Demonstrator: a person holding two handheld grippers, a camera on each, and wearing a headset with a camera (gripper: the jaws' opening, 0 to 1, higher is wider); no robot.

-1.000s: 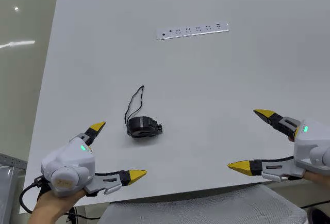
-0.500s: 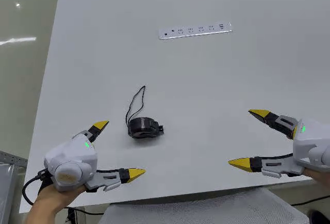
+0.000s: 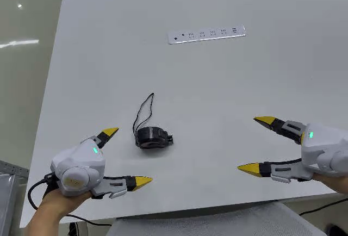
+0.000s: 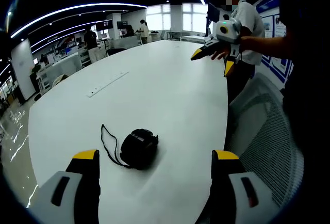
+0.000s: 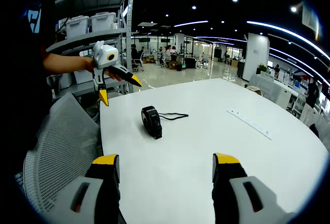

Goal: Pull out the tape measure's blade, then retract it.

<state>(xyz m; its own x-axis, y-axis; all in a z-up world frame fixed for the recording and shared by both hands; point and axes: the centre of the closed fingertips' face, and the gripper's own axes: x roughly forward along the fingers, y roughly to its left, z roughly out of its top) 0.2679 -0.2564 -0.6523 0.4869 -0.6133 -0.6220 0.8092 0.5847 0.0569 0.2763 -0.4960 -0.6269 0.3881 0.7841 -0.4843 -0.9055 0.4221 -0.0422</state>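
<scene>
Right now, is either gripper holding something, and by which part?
Nothing is held. The left gripper and the right gripper both have open jaws; the tape measure lies on the table, apart from both.

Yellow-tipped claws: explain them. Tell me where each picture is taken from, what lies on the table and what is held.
This is no robot. A person holds a two-jaw tool in each hand: the left gripper and the right gripper. The head view comes from a camera on the person's head, looking down at the white table. The two round pictures come from a camera on each gripper, looking out between its own yellow-tipped jaws; each also catches the other gripper across the table. On the table lie a black tape measure with a thin black loop, its blade not pulled out, and farther back a white power strip. Both grippers are open near the table's front edge, and nothing is held.
</scene>
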